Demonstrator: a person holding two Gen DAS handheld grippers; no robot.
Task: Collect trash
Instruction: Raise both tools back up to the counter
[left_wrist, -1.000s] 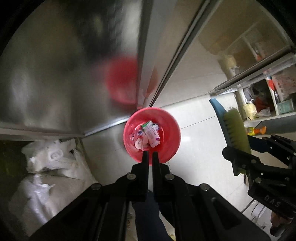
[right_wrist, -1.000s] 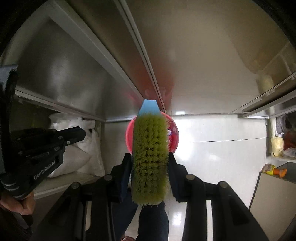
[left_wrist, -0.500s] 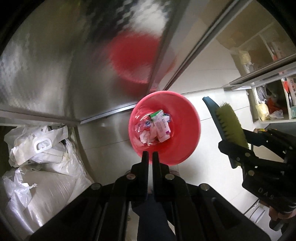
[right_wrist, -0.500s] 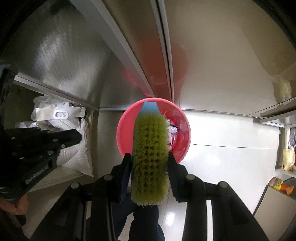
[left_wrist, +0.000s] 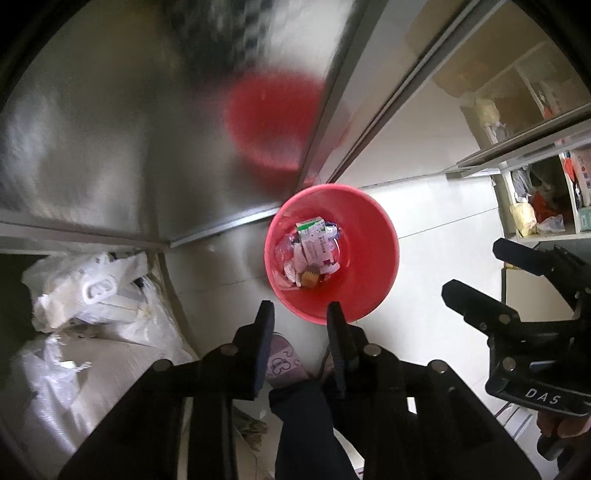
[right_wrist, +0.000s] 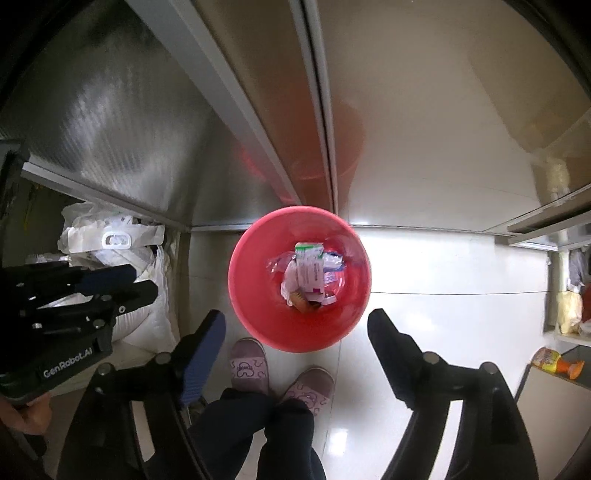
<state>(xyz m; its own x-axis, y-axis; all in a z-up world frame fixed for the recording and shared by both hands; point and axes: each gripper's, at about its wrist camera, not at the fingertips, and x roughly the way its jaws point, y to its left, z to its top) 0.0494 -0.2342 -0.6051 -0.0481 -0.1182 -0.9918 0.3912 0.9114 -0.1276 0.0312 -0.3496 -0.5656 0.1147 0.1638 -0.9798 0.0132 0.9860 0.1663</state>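
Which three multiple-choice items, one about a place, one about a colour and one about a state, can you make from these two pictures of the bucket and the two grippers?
1. Where does the round red plastic bucket stand?
A. On the pale tiled floor, by the steel cabinet
B. On a shelf
C. On the white sacks

2. What colour are the person's slippers?
A. Green
B. Pale purple
C. Black

3. In what state is the right gripper?
A. Shut on a brush
B. Shut on a carton
C. Open, holding nothing

Answers:
1. A: the pale tiled floor shows all round the bucket, whose far rim meets the foot of the brushed steel cabinet.
2. B: both slippers look pale purple in the right wrist view.
3. C: its fingers stand wide apart with only floor, bucket and slippers between them.
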